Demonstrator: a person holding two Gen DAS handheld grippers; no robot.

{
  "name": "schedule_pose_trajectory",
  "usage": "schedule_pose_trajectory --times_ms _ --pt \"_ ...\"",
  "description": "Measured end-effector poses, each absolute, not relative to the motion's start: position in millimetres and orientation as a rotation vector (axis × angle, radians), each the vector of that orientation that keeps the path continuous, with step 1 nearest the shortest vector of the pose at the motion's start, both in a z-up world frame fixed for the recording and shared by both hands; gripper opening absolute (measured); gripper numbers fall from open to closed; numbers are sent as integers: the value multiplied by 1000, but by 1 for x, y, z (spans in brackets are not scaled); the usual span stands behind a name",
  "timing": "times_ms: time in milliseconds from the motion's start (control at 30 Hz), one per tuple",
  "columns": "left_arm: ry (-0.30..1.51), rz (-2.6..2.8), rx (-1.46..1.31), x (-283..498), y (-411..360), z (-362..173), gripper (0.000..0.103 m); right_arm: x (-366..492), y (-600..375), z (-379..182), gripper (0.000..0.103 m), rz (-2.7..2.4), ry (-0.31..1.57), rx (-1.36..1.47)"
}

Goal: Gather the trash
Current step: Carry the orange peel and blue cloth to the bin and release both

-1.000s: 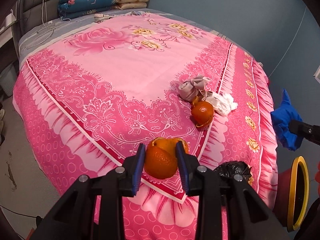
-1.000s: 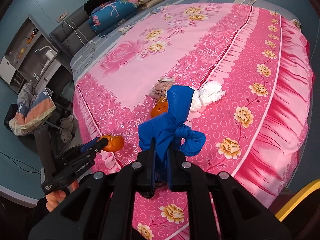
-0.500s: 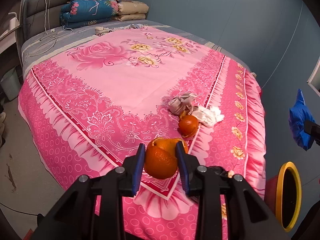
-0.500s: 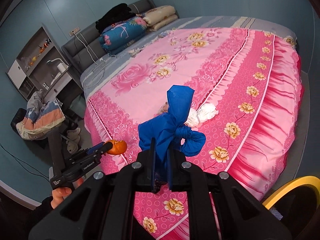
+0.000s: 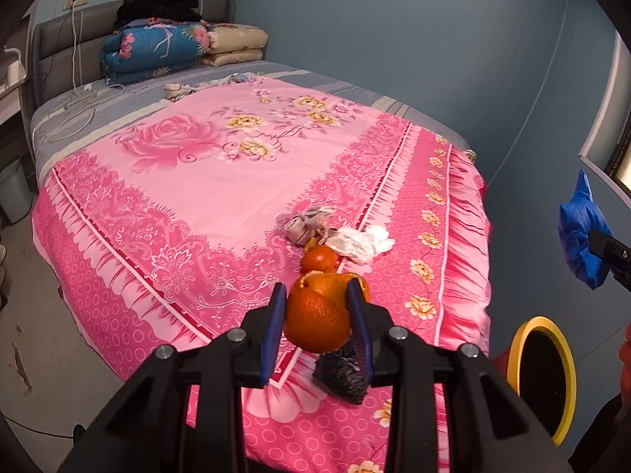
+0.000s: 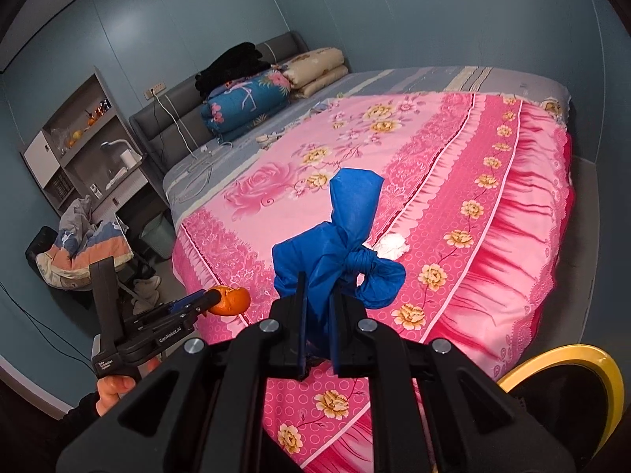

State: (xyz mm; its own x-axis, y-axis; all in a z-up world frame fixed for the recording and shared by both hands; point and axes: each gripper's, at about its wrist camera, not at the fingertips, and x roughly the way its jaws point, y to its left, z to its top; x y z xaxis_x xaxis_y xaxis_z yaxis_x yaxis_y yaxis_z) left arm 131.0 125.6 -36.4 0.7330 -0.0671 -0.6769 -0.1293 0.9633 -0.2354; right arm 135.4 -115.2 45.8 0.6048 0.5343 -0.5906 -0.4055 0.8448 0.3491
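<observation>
My left gripper [image 5: 317,325] is shut on a piece of orange peel [image 5: 317,317] and holds it in the air off the foot of the bed; it also shows in the right wrist view [image 6: 221,302]. My right gripper [image 6: 317,335] is shut on a knotted blue plastic bag [image 6: 339,252], also seen at the right edge of the left wrist view [image 5: 579,232]. On the pink bedspread [image 5: 205,181] lie another orange peel [image 5: 319,259], a crumpled white tissue [image 5: 363,241], a beige crumpled wrapper [image 5: 307,222] and a black crumpled bag [image 5: 341,372].
A bin with a yellow rim [image 5: 542,378] stands on the floor at the bed's right foot corner; it also shows in the right wrist view [image 6: 568,358]. Folded quilts [image 5: 157,51] lie at the headboard. A chair with clothes [image 6: 83,252] and shelves [image 6: 79,138] stand left of the bed.
Both grippers have pulled back and up from the bed with their loads. The bed looks farther away and the yellow-rimmed bin shows more in both views.
</observation>
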Motion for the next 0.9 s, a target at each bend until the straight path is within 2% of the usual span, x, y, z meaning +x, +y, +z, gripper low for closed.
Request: schedule_pose_trajectory --times_ms 900 --pt "671 -161 -176 121 20 20 30 73 -235 97 9 407 535 291"
